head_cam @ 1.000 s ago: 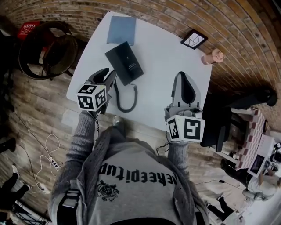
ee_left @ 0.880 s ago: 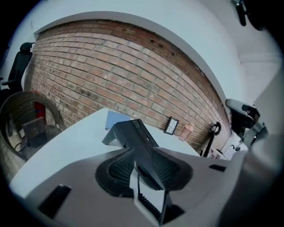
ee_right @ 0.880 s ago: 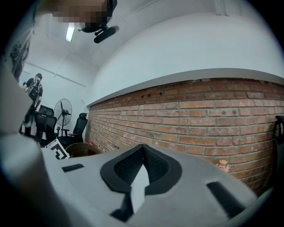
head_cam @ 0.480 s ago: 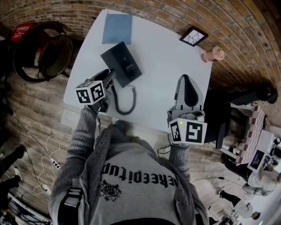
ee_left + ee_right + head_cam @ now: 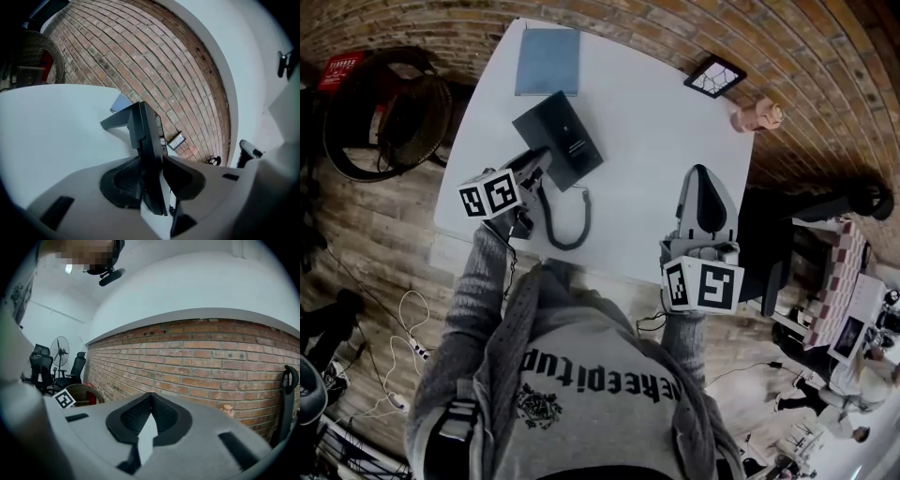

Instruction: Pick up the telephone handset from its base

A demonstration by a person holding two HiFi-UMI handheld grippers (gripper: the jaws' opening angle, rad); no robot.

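The black telephone base (image 5: 565,134) lies on the white table (image 5: 647,131), with its coiled cord (image 5: 567,225) looping toward me. My left gripper (image 5: 536,161) sits at the base's near left edge, where the cord ends. In the left gripper view the narrow black handset (image 5: 151,145) stands between the jaws of the left gripper (image 5: 153,164). Those jaws are opening, and a light sliver shows beside the right pad. My right gripper (image 5: 705,173) hovers over the table's right side. Its tips meet with nothing in them, as the right gripper (image 5: 151,397) also shows in its own view.
A blue book (image 5: 548,61) lies behind the phone. A small picture frame (image 5: 713,80) and a pinkish figure (image 5: 757,117) stand at the table's far right corner. A wicker basket (image 5: 389,108) stands on the floor at left and a dark office chair (image 5: 778,244) at right.
My left gripper has rolled, its marker cube turning, and has sunk a little toward the table beside the phone base. The right gripper has barely shifted.
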